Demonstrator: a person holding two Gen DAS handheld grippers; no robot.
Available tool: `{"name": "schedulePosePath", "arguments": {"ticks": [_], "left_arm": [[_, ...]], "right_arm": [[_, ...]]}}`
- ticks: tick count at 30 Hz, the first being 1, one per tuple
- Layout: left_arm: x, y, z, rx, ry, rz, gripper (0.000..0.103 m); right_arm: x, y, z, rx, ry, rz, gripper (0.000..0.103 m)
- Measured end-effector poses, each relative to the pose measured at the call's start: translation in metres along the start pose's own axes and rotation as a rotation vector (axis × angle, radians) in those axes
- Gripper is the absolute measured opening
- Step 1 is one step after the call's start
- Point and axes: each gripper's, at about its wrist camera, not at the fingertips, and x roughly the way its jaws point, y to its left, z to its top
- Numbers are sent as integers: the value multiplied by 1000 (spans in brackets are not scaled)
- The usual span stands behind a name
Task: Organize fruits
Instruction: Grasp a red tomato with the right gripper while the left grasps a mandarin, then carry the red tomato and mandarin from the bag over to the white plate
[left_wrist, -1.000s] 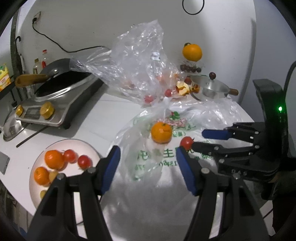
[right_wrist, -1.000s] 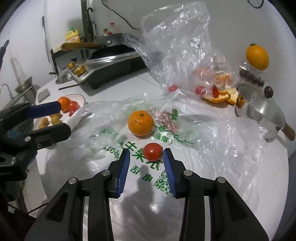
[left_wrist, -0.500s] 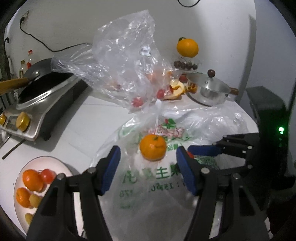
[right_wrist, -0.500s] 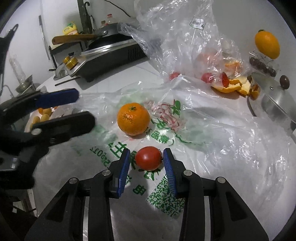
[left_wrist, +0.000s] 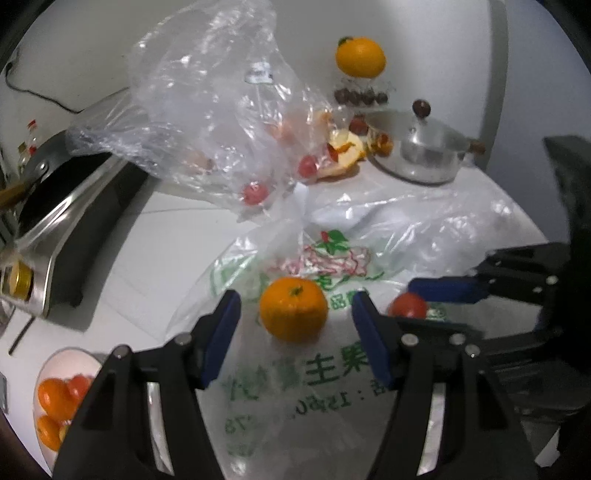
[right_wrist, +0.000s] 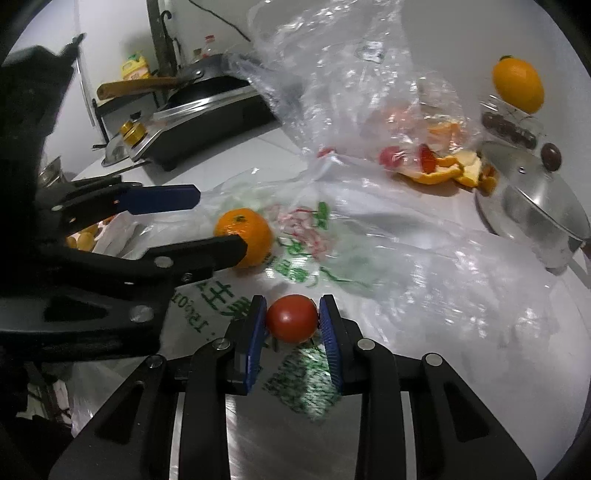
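The left gripper (left_wrist: 295, 328) has wide fingers around the orange (left_wrist: 293, 314) on the printed bag (left_wrist: 332, 369), not touching. The right gripper (right_wrist: 291, 325) fingers are closing on the little tomato (right_wrist: 291, 323). Next, probably lift both to the plate (left_wrist: 55, 365).

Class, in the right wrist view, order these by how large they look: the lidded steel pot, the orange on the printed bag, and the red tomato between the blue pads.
1. Steel pot
2. Orange
3. Tomato, though nearness to the camera enlarges it, so its gap with the orange is unsure.
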Motion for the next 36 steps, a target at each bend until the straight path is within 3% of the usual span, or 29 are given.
{"name": "schedulePosePath", "arguments": {"ticks": [8, 14, 18, 36], "left_arm": [[21, -5, 2, 27, 48, 11, 63], [28, -6, 0, 35, 68, 23, 48], [25, -12, -3, 77, 54, 37, 48], [-50, -17, -9, 72, -63, 17, 48]], "right_arm": [[-10, -11, -3, 30, -33, -2, 32], [-14, -12, -4, 36, -47, -7, 32], [-16, -12, -4, 36, -49, -14, 32], [-53, 9, -6, 15, -93, -53, 32]]}}
